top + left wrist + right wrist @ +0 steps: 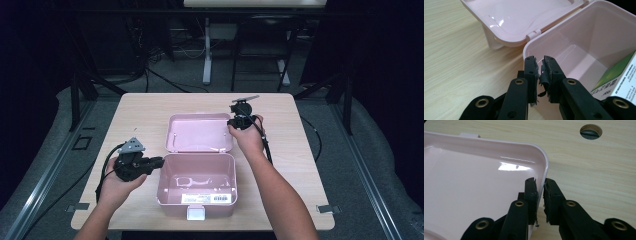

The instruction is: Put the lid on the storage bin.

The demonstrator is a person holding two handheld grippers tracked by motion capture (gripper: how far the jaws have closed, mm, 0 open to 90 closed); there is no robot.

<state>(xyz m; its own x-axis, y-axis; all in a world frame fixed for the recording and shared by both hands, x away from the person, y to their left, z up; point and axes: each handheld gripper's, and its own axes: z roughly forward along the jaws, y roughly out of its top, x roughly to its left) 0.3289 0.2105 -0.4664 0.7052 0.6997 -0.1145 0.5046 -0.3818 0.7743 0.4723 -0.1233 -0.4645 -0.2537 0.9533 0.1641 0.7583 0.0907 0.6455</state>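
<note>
High view: pink storage box [197,187] sits mid-bench, lid [199,132] fully open behind it. Left tool [159,162] clamps the box's left wall; right tool [231,122] pinches the lid's right rim. Closing likely remains.

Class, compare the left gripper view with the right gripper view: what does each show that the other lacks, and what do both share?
Left gripper view alone: the box body, its jaws clamped on the near wall, a green-and-white carton inside, and the hinge.

Right gripper view alone: a round hole in the table, with the jaws clamped on the lid's edge.

Both: the open pink lid, the wooden table and black jaws.
</note>
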